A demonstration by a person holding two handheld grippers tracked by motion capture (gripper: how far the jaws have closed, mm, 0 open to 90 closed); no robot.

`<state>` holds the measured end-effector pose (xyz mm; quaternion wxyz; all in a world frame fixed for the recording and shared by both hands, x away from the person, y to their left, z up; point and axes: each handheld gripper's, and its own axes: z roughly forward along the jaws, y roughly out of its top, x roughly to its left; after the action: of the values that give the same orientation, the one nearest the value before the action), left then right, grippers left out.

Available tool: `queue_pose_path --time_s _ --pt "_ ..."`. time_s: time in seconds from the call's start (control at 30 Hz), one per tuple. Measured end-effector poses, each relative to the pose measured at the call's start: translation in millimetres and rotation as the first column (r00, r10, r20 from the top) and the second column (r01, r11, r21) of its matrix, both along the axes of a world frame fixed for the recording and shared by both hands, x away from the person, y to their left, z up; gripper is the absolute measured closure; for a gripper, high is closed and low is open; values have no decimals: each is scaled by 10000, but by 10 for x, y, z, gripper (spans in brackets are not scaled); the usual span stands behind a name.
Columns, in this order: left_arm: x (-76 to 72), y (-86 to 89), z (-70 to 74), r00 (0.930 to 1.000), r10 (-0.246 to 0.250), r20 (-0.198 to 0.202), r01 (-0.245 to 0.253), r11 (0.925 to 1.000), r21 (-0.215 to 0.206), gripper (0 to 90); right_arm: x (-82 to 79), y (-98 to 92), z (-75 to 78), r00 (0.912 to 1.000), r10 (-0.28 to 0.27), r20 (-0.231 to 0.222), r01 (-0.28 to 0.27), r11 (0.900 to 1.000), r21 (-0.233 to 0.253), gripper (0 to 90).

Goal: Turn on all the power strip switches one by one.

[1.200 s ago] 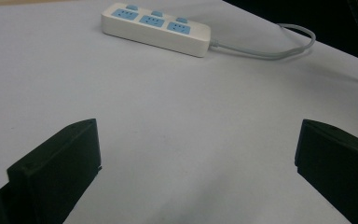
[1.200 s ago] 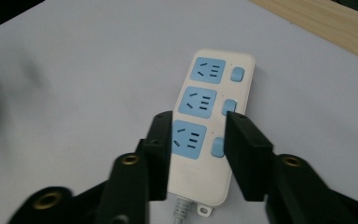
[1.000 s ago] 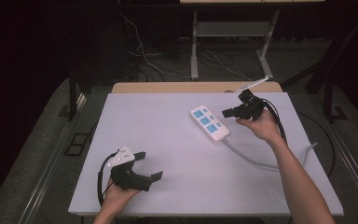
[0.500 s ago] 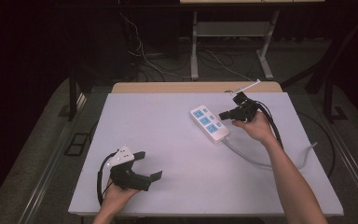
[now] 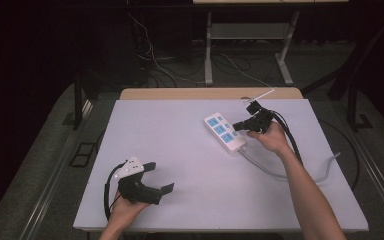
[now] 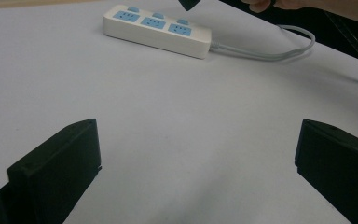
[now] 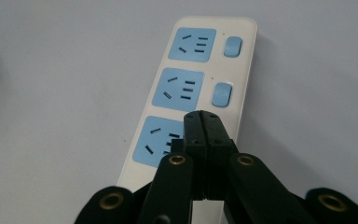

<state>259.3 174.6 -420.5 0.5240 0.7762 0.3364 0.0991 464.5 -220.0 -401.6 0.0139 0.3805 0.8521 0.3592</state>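
Note:
A white power strip (image 5: 224,133) with three blue sockets and blue switches lies on the pale table, right of centre. The strip (image 7: 193,84) fills the right gripper view, and it shows far off as the strip (image 6: 157,31) in the left gripper view. My right gripper (image 5: 236,126) is shut with nothing between its jaws, its tip (image 7: 202,116) hovering over the socket nearest the cable, beside that socket's switch. My left gripper (image 5: 155,177) rests near the table's front left, open and empty, its wide-apart fingers (image 6: 56,163) pointing toward the strip.
The strip's grey cable (image 5: 300,175) curls to the right across the table (image 5: 180,150). A wooden table edge (image 5: 180,93) lies at the back. Metal frame legs (image 5: 209,55) and loose wires stand on the dark floor behind.
My right gripper has shifted slightly left and lower, bringing its tip over the strip. The left gripper has not moved.

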Motion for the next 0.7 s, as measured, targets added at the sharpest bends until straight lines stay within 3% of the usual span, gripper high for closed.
queue_pose_path --time_s 0.3,0.43,0.5,0.7 --pt "2 7 2 10000 -5 27 5 10000 12 0 44 27 -113 9999 -13 -147 8 9992 -391 900" --pt "1 6 -2 10000 5 -11 -5 10000 9 0 50 22 -137 9998 -13 -189 10 9999 -154 900" --pt "4 2 -3 10000 -23 -5 23 10000 21 0 38 44 -130 9999 102 0 -102 9988 -487 900" --pt "-4 -28 -8 9999 -135 -16 135 9998 113 0 22 71 -136 9997 182 179 -168 9970 -756 900"
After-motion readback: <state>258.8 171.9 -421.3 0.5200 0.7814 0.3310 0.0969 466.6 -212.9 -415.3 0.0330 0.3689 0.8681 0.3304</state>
